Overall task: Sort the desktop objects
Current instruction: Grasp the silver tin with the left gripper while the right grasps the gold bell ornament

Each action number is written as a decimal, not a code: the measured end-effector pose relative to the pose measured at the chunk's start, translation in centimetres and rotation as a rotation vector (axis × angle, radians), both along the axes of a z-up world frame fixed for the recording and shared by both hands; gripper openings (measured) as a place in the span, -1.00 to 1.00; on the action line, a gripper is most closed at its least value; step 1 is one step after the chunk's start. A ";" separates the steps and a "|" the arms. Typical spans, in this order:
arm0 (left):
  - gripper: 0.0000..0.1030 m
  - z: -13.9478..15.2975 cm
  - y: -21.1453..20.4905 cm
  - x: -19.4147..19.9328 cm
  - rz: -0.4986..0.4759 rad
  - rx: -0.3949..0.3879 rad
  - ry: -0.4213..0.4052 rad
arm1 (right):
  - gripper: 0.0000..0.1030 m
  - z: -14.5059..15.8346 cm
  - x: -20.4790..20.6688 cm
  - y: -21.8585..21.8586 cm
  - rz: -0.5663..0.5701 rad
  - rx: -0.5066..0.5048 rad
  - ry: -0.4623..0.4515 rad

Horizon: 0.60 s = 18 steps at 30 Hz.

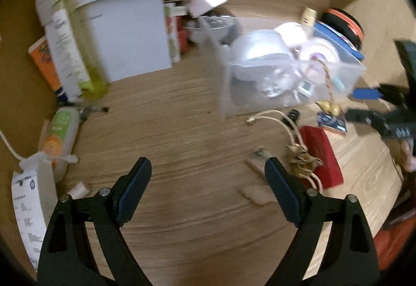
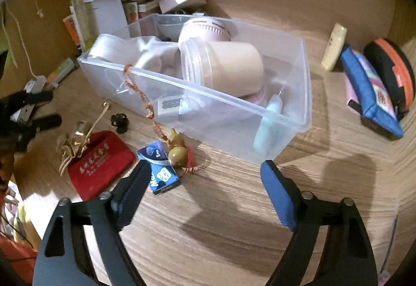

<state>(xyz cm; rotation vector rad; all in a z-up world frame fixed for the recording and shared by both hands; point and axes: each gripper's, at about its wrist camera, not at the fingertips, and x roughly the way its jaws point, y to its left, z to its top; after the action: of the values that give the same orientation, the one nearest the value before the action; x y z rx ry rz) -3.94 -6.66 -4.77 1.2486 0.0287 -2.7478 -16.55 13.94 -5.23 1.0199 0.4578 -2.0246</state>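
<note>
A clear plastic bin sits mid-desk holding a beige cup, a pink round device and small items; it also shows in the left wrist view. A gourd charm on a braided cord hangs over its front wall. A blue gum box, a red case, tangled cord and a black clip lie left of the bin. My right gripper is open and empty in front of the bin. My left gripper is open and empty over bare wood.
Papers and books stand at the back left. A white bottle and a white box lie far left. A blue pouch, an orange-black case and a cream tube lie right of the bin.
</note>
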 end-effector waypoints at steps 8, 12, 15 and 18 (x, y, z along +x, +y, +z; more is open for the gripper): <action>0.54 -0.7 1.5 -0.8 -0.084 -0.004 -0.041 | -0.14 -0.6 -0.3 -1.7 0.051 0.025 -0.023; 0.53 -1.3 1.8 -1.3 -0.123 0.018 -0.071 | -0.26 -0.9 -0.4 -2.2 0.072 0.028 -0.038; 0.53 -1.5 2.1 -1.7 -0.138 0.009 -0.079 | -0.31 -0.9 -0.6 -2.5 0.082 0.022 -0.060; 0.53 -1.7 2.2 -2.2 -0.151 0.018 -0.087 | -0.31 -0.9 -0.6 -2.7 0.086 0.019 -0.077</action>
<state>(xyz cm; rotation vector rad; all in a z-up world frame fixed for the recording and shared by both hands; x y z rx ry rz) -6.16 -4.48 -6.46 1.4294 -0.0514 -2.8201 -17.20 11.20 -6.10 1.0677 0.4729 -1.9018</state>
